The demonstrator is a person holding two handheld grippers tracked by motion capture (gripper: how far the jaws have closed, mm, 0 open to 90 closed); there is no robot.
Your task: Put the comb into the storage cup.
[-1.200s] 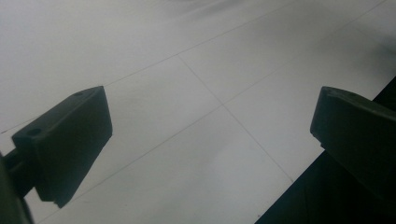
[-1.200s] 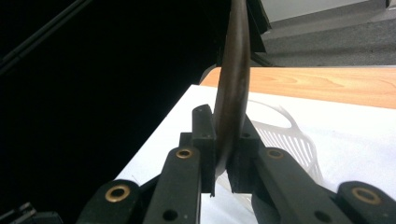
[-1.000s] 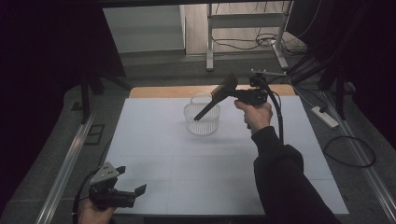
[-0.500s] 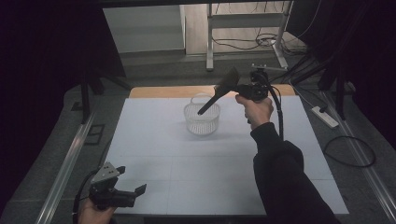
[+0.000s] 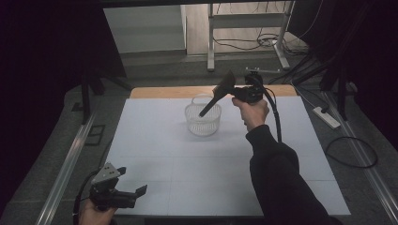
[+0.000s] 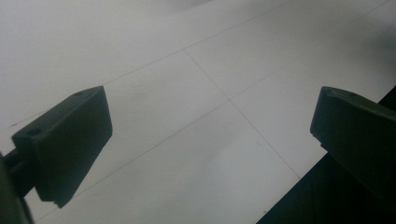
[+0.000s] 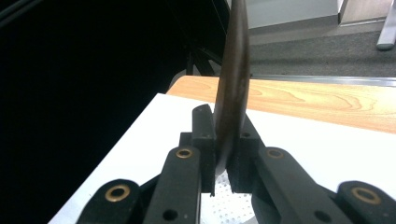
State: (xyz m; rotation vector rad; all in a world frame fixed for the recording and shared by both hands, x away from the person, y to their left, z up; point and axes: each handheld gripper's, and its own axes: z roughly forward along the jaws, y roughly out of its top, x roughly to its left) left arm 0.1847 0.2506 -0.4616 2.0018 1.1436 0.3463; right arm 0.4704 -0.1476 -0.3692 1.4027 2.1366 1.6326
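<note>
Left gripper (image 5: 133,193) idle at near-left table (image 5: 155,140) edge, jaws wide and empty, well apart from the basket (image 5: 202,119). Right gripper (image 5: 233,93) clamped on dark wooden spatula (image 5: 217,94) near its blade end; long axis slanting from the fingers down-left, handle tip over or just inside the clear perforated basket, blade up past the pads (image 7: 204,140). Looks like handle-first drop into basket; rim the only obstacle, right hand far nearer.
</note>
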